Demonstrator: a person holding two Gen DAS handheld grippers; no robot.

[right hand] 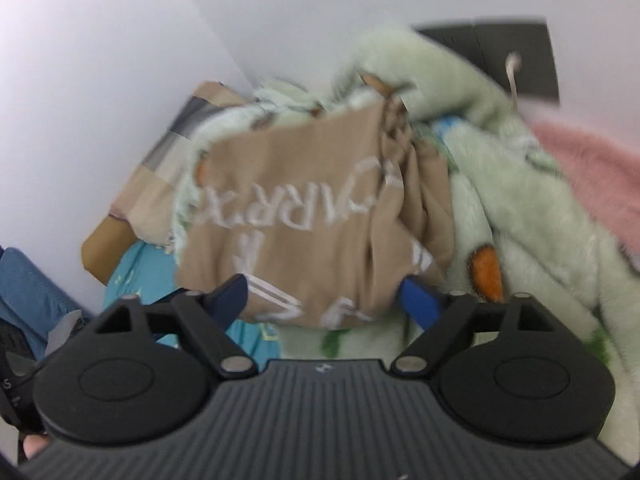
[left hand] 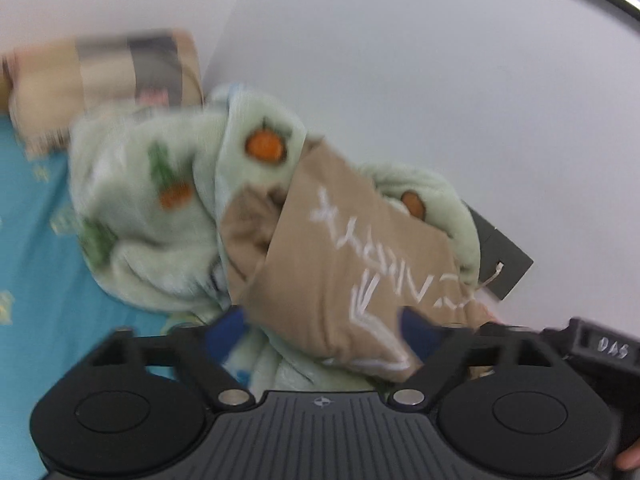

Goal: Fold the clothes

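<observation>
- In the left wrist view, a blue sheet (left hand: 36, 240) filled the left edge, with a tan pillow (left hand: 100, 76) at upper left.
- A pale green fleece blanket (left hand: 152, 208) with carrot prints sat mid-frame.
- The tan garment (left hand: 340, 264) with white lettering lay centre-right, draped between the fingers of the left gripper (left hand: 324, 328), which stood apart.
- In the right wrist view, the right gripper (right hand: 328, 296) was likewise spread, the garment lying between its fingers; a pink fabric (right hand: 592, 176) showed at right.
</observation>
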